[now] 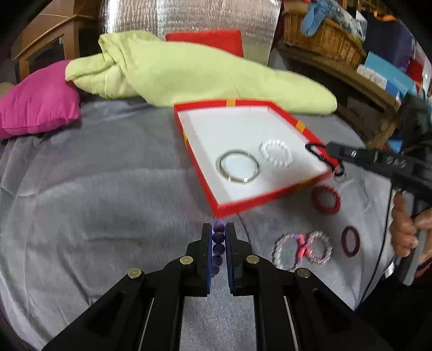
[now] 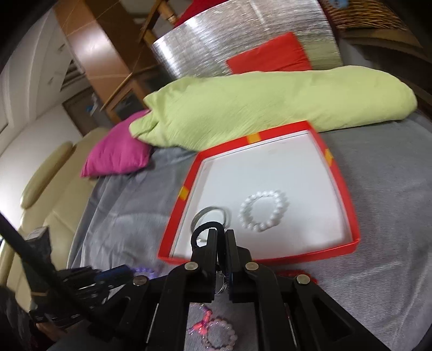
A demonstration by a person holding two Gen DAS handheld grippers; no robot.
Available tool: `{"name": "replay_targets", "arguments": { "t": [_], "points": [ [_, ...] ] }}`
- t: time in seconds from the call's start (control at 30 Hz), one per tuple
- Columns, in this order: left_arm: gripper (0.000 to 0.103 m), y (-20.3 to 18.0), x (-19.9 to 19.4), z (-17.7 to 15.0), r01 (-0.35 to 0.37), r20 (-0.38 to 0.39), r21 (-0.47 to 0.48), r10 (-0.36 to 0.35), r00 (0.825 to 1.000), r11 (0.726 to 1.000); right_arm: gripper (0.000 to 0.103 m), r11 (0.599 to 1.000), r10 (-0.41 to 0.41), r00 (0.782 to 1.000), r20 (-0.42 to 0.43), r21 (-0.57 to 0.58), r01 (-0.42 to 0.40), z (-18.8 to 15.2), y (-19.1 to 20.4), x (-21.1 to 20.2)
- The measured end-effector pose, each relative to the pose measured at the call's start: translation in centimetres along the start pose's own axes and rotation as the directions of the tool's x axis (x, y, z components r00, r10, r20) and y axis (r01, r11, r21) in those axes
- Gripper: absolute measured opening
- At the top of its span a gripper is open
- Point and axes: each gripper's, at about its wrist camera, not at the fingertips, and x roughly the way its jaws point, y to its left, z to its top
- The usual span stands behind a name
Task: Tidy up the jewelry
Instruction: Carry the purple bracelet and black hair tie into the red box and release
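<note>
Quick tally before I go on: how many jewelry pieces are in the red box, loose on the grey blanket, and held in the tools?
In the red box: 2, the silver bangle and the white bead bracelet.
Loose on the grey blanket: 3, the red bead bracelet, the dark red ring and the pink bead pair.
Held in tools: 2, the purple bead bracelet in the left tool and the black cord in the right tool.
Total: 7

A grey bedspread point(image 1: 108, 189) is being spread across the whole foreground. On it, at its far edge, a pale green rolled blanket point(image 1: 189, 73) is being laid lengthwise, and a magenta cushion point(image 1: 37, 105) is being rested just beside the blanket's left end. Behind the blanket a silver quilted panel point(image 1: 189, 19) is being stood upright, with a red cushion point(image 1: 210, 40) being propped against it. A wicker basket point(image 1: 324, 40) is being kept on a wooden shelf to the right of the blanket.
</note>
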Motion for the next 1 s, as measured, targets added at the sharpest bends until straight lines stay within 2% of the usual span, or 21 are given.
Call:
{"name": "replay_targets", "arguments": {
  "t": [0.2,0.43,0.73,1.0],
  "points": [
    [0.010,-0.8,-0.5,1.3,0.016,0.085,-0.004,-0.016,0.996,1.000,0.006,0.994,-0.067,0.997,0.041,0.084,0.063,0.9,-2.1,0.0],
    [0.010,-1.5,1.0,3.4,0.019,0.138,-0.053,-0.012,0.990,0.998,0.006,0.987,-0.115,0.992,0.058,0.122,0.108,1.7,-3.6,0.5],
    [0.010,-2.3,5.3,7.4,0.037,0.147,-0.088,-0.024,0.989,0.995,0.006,0.974,-0.149,0.989,0.024,0.173,0.143,2.3,-5.8,2.4],
    [0.010,-2.9,10.1,10.6,0.087,0.131,-0.140,-0.069,0.989,0.986,0.006,0.962,-0.169,0.985,-0.022,0.216,0.170,2.6,-7.9,3.7]
  ]
}}
